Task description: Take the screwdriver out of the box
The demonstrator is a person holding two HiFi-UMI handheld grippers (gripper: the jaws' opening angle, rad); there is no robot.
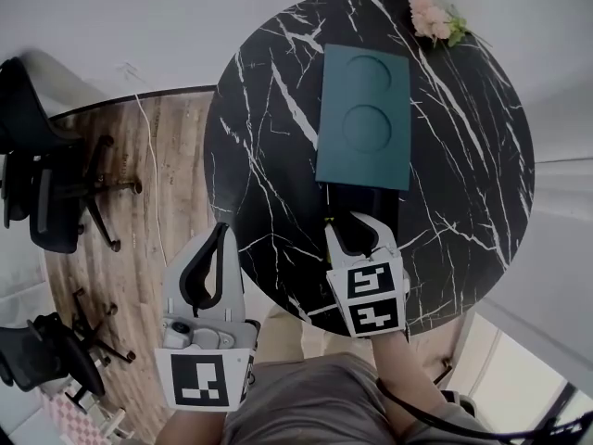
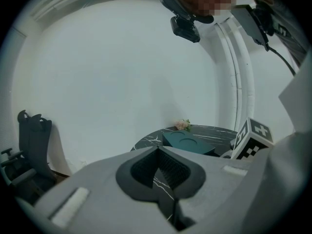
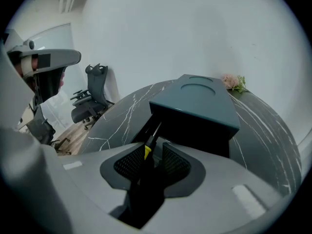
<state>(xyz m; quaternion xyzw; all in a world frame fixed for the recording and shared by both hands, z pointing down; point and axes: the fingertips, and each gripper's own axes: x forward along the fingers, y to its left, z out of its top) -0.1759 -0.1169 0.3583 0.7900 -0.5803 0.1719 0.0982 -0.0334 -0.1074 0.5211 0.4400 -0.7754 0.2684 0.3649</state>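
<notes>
A round black marble bench [image 1: 269, 156] with white veins carries a flat teal rectangular box [image 1: 363, 119], which lies from the middle of the top towards 12 o'clock; its lid shows two shallow round dents, and its dark inner tray is slid out at the 6 o'clock end. A small bunch of pale pink flowers [image 1: 435, 19] sits at the bench rim at about 1 o'clock. The right tongs [image 1: 359, 230] reach in from the 6 o'clock edge, tilted steeply down, with the tips at the open mouth of the tray. In the right gripper view these tongs [image 3: 155, 147] stand part-way spread and pinch a slim screwdriver [image 3: 147, 152] with a black handle and a yellow band: the handle sits between the ribbed pads and the thin shaft points to 12 o'clock, into the dark opening under the lid [image 3: 200, 101], so the tool is at the mouth of the box and not clear of it. The left tongs [image 1: 222, 232] hang off the bench at about 7 o'clock, above the wooden floor [image 1: 120, 239]; their tips [image 2: 156, 152] are pressed together with nothing between them. Black office chairs [image 1: 46, 193] stand on the floor at 9 o'clock, well apart from the bench
</notes>
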